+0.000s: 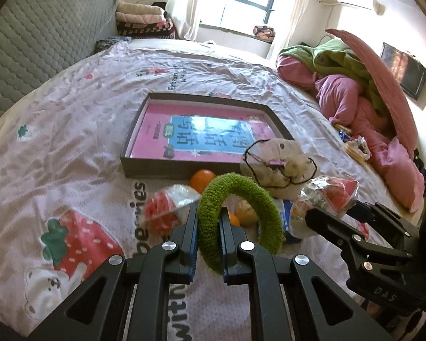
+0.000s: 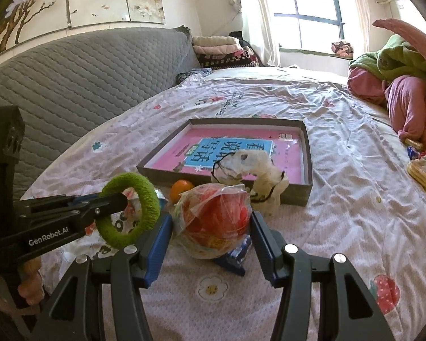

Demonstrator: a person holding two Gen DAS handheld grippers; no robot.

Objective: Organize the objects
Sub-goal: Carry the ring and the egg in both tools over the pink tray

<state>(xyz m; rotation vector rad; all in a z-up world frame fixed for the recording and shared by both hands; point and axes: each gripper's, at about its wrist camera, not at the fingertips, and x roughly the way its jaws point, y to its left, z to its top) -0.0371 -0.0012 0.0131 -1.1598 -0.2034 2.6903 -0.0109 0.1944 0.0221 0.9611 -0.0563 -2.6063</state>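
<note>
My left gripper point(image 1: 208, 218) is shut on a fuzzy green ring point(image 1: 241, 199) and holds it above the bed; it also shows in the right wrist view point(image 2: 127, 207). My right gripper point(image 2: 211, 221) is shut on a plastic bag of red snacks point(image 2: 215, 221), lifted off the sheet; the bag also shows in the left wrist view point(image 1: 326, 196). A dark shallow box point(image 1: 201, 133) with a pink book inside lies ahead. In front of it lie an orange point(image 1: 203, 180), a second snack bag point(image 1: 170, 207) and a cream pouch with black cord point(image 1: 278, 164).
A blue packet point(image 2: 233, 258) lies under the held bag. A pile of pink and green bedding point(image 1: 355, 91) fills the right side. A grey quilted headboard point(image 1: 42, 37) stands left. Folded blankets point(image 1: 144, 20) sit at the far corner. Small items point(image 2: 423, 167) lie at right.
</note>
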